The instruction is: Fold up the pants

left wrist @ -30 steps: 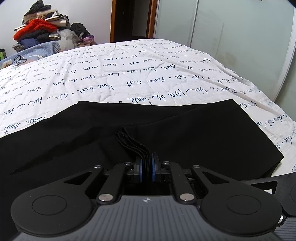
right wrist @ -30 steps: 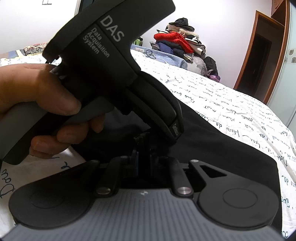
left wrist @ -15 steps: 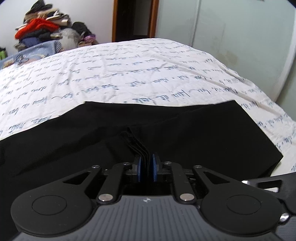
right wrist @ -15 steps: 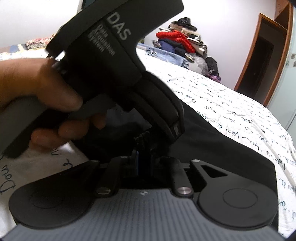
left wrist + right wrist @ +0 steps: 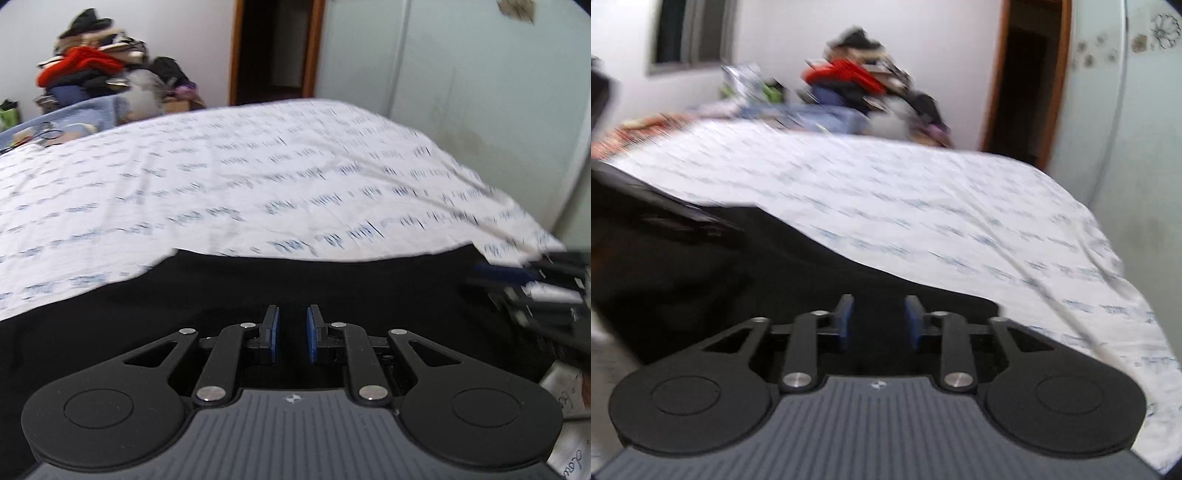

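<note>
Black pants (image 5: 258, 291) lie folded flat on the bed, across the near part of both views; they also show in the right wrist view (image 5: 775, 266). My left gripper (image 5: 292, 325) is open and empty, its blue pads apart just above the cloth. My right gripper (image 5: 878, 314) is open and empty over the pants' near edge. The right gripper's blurred fingers (image 5: 517, 275) show at the right edge of the left wrist view. The left gripper's dark body (image 5: 646, 214) shows blurred at the left of the right wrist view.
The bed has a white sheet with blue script (image 5: 258, 177). A heap of clothes with a red item (image 5: 85, 70) stands beyond the bed's far left. A dark doorway (image 5: 277, 51) and pale wardrobe doors (image 5: 461, 92) are behind. The bed edge drops off at right (image 5: 1137, 332).
Both grippers let go of the pants and opened. Both have pulled apart and turned; the left gripper and hand no longer fill the right wrist view. Both views are motion-blurred.
</note>
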### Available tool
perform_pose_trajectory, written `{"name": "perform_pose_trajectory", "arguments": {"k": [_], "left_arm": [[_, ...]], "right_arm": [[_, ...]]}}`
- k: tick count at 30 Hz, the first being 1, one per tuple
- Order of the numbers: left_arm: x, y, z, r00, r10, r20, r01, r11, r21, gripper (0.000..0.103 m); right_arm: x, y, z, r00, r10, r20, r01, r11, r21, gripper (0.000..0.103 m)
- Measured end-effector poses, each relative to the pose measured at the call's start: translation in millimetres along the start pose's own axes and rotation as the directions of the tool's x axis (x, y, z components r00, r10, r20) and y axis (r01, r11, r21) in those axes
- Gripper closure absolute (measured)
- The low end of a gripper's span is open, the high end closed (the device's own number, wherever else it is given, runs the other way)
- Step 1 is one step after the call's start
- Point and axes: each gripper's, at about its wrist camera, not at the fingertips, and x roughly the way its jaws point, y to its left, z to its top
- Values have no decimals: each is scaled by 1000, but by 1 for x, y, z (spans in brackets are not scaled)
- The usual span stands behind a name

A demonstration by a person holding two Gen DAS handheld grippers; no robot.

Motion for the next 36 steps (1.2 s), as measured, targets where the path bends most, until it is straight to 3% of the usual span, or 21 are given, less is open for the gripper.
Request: {"name": "perform_pose_trajectory", "arguments": {"k": [3, 6, 8, 11, 13, 15, 16, 17, 19, 21, 22, 23, 24, 25, 26, 29, 32, 36], "left_arm": [[20, -9, -7, 999, 12, -51, -11, 1000, 19, 88], [16, -17, -14, 999, 38, -15, -36, 995, 89, 89], [8, -18, -14, 999, 47, -4, -46, 994, 103, 88], [1, -17, -12, 999, 40, 18, -41, 995, 86, 88], [-1, -19, -11, 1000, 21, 16, -22, 997, 75, 88], [-3, -25, -16, 1000, -10, 4, 10, 995, 99, 88], [-3, -29, -20, 1000, -12, -4, 13, 992, 122, 88], [-5, -34, -24, 1000, -1, -2, 2, 990, 143, 88], [-13, -41, -31, 998, 49, 39, -56, 981, 186, 88], [-22, -46, -33, 993, 80, 86, -96, 972, 214, 88], [-24, -47, -33, 993, 73, 97, -93, 973, 212, 85], [-24, -47, -32, 994, 58, 98, -76, 976, 202, 73], [-22, -47, -33, 995, 44, 87, -60, 980, 187, 62], [-17, -46, -34, 997, 41, 70, -52, 984, 171, 33], [-11, -45, -38, 997, 50, 57, -58, 987, 151, 19], [-5, -44, -54, 995, 61, 84, -71, 991, 117, 19], [-7, -45, -58, 992, 67, 106, -81, 988, 130, 19], [-6, -44, -59, 992, 64, 111, -77, 990, 120, 17]], "right_arm": [[22, -19, 5, 999, 16, -37, -14, 999, 42, 81], [52, -31, -1, 992, -58, -112, 58, 998, 0, 88], [55, -50, -4, 994, -23, -107, 32, 996, 81, 88], [42, -52, 2, 993, -82, -82, 87, 995, 57, 84], [29, -55, -1, 999, -27, -46, 31, 994, 100, 84], [20, -45, -8, 998, -13, -66, 18, 997, 80, 85], [19, -35, -15, 993, -59, -105, 62, 998, 19, 85], [20, -31, -25, 985, -117, -128, 113, 993, -39, 85], [1, -38, -32, 987, -119, -105, 122, 992, 22, 85], [-28, -43, -37, 988, -146, -52, 149, 986, 74, 78], [-42, -43, -41, 985, -173, -24, 174, 981, 82, 67], [-55, -44, -46, 979, -201, 5, 200, 976, 90, 53], [-65, -45, -51, 973, -229, 27, 225, 969, 98, 49], [-73, -46, -55, 967, -252, 37, 248, 963, 103, 47], [-79, -47, -60, 962, -271, 41, 266, 959, 103, 46], [-95, -35, -70, 957, -282, 73, 277, 958, 69, 37], [-100, -15, -75, 960, -260, 103, 266, 963, -48, 37], [-90, 2, -76, 976, -206, 72, 215, 965, -150, 42]]}}
